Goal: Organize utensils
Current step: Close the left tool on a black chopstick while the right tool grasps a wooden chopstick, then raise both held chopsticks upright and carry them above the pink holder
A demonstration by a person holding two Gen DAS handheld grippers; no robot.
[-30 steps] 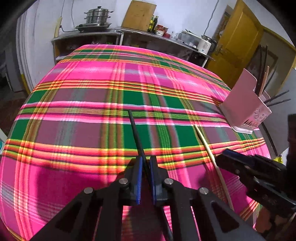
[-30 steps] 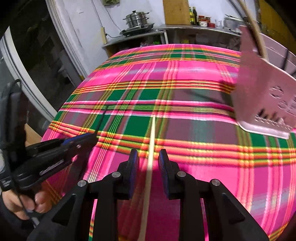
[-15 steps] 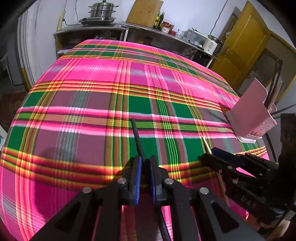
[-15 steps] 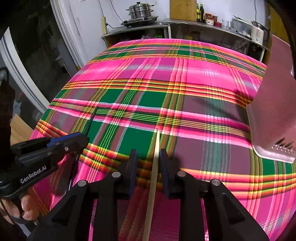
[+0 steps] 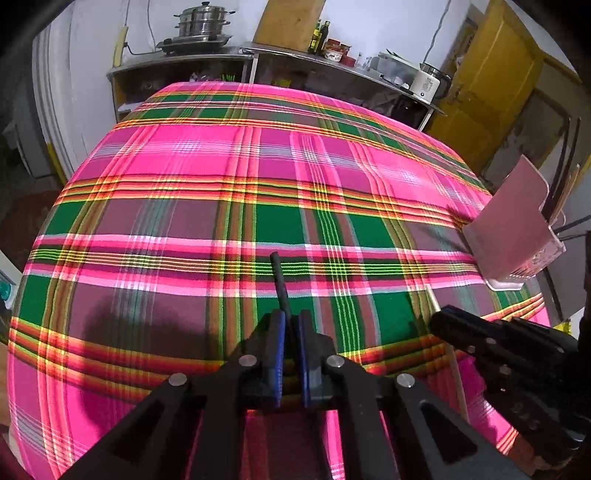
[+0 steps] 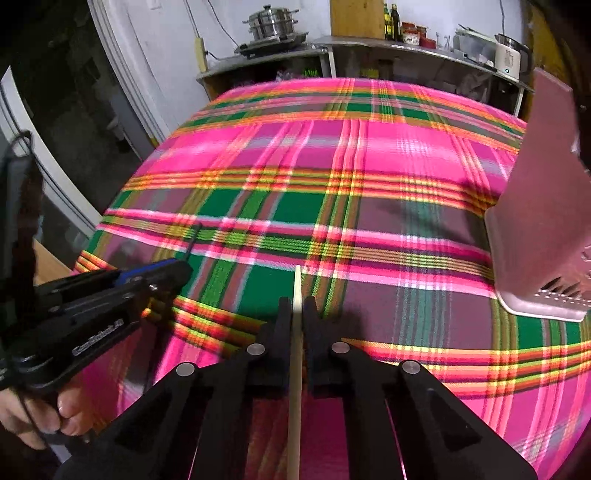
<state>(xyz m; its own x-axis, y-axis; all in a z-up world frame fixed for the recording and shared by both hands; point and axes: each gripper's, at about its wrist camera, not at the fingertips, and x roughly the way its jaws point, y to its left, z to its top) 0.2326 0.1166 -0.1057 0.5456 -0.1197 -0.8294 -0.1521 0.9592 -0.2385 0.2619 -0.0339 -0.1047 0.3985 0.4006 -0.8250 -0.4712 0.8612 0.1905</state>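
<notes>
On the table with the pink and green checked cloth [image 5: 207, 162] I held one tongs in each hand, both pointing down toward the near part of the cloth. My left tongs [image 5: 289, 328] were closed on a black chopstick [image 5: 279, 282]; its blue pads pressed the stick from both sides, and the free end stood out in front of the tips, over a striped band of the cloth. My right tongs [image 6: 297, 314] had just been closing, and now they were shut on a pale wooden chopstick [image 6: 296, 354], which ran straight between the two black fingers and came out a little beyond the tips. In the right wrist view my left tongs were at the left side, near the edge of the table, with the fingers of my left hand [image 6: 55, 417] around the handle. In the left wrist view my right tongs were at the lower right, just beside the left ones. The pink utensil holder [image 5: 513, 225] stood on the cloth at the right side, well apart from both tongs, and some dark and pale sticks [image 5: 565, 184] stood inside it already. Behind the table were a metal counter [image 6: 369, 46] and a steel pot [image 5: 203, 22].
</notes>
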